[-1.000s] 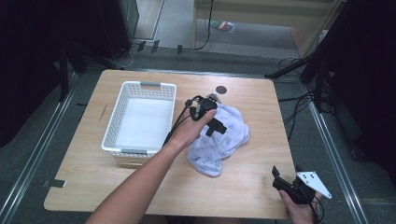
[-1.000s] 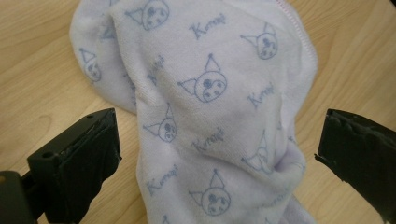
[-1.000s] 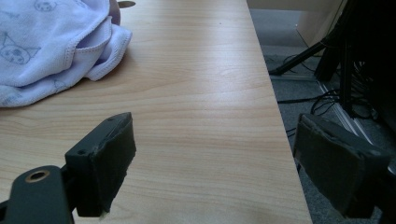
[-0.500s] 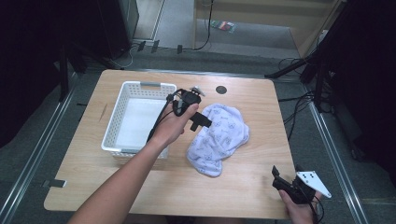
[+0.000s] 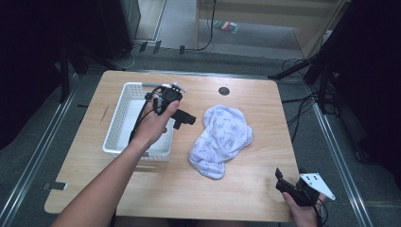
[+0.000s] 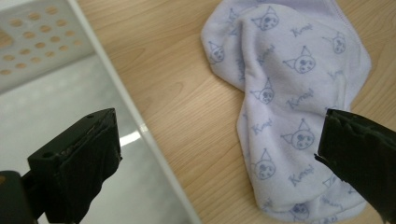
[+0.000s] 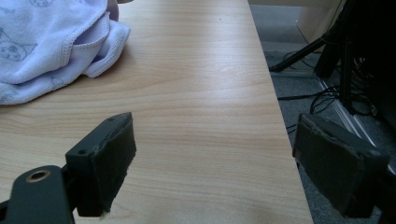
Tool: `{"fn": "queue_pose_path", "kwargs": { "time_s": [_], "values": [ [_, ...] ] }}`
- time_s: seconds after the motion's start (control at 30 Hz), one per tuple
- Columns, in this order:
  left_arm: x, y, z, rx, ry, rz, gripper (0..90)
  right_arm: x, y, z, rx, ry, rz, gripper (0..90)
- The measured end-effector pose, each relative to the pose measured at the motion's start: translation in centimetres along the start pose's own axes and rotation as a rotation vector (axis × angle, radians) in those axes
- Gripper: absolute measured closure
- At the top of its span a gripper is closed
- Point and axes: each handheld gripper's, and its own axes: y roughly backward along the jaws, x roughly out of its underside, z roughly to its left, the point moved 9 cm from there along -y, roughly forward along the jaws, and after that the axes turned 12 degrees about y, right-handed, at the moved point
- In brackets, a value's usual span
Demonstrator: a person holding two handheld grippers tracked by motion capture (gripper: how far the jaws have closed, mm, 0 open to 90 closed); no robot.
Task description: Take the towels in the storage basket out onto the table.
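Left gripper [image 5: 182, 118], jaws wide and empty, is hovering at the white basket's [image 5: 124, 100] right rim, nearer the cat-print cloth [image 5: 221, 137] than the right gripper.

We count one white perforated basket [image 5: 124, 124] and one pale lilac cloth printed with cat faces [image 5: 221, 138] on one wooden worktop [image 5: 236, 189]. We hold two grippers, the left gripper [image 5: 185, 119] and the right gripper [image 5: 286, 185]. We see one dark round disc [image 5: 223, 91] near the far edge.
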Motion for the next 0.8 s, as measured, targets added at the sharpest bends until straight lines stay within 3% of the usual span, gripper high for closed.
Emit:
{"fn": "queue_pose_path", "kwargs": {
  "time_s": [0.43,0.8],
  "values": [
    [1.3,2.7,4.6,-0.056,0.029,-0.046,0.0,0.0,0.0,0.0,0.000,0.002,0.003,13.7],
    [3.4,5.3,7.2,-0.038,0.080,-0.101,0.1,0.0,-0.1,0.0,-0.001,0.006,0.005,13.7]
  ]
}}
